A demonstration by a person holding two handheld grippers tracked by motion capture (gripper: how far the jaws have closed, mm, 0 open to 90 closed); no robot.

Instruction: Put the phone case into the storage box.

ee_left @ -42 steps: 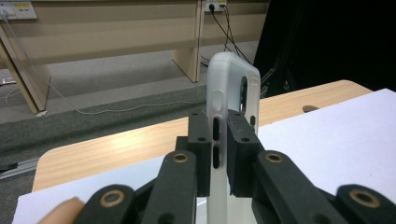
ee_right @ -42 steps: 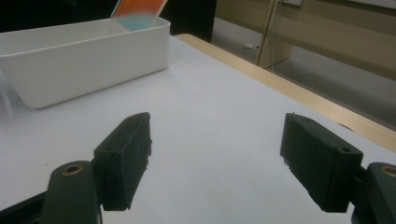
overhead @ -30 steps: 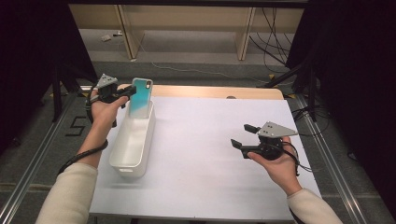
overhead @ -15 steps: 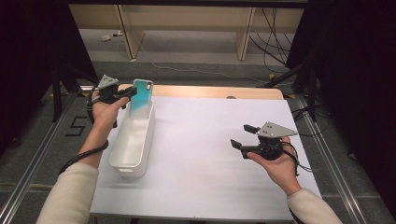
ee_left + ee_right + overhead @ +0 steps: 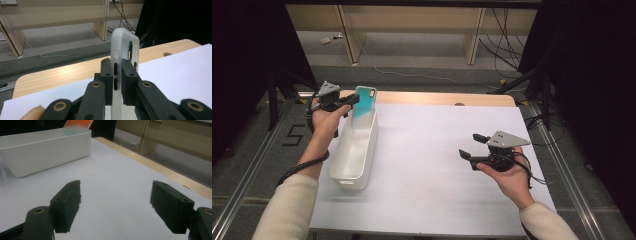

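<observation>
the left gripper [image 5: 343, 102] is clamped on a phone case [image 5: 363, 102], its jaws pressing the two faces near one long edge, as the left gripper view makes plain: the case [image 5: 124, 50] stands edge-on between the pads. the case hangs over the far end of the white bin [image 5: 354, 155], which sits on the left side of the white surface [image 5: 437, 150], and its lower end seems to be at or just inside the rim; whether it touches the bin i cannot tell.

the step in hand looks like setting the case down into the bin. to do it well, lower it straight along its own length, keep it clear of the near wall and the end wall, and open the jaws only once the bottom end rests on the bin floor, so it tips over gently rather than drops.

the case's long axis runs nearly upright, leaning slightly, with the camera cut-out end uppermost. its teal face is turned toward the high camera.

the right gripper [image 5: 477, 147] hovers well apart over the right of the surface, jaws wide open and holding nothing.
</observation>
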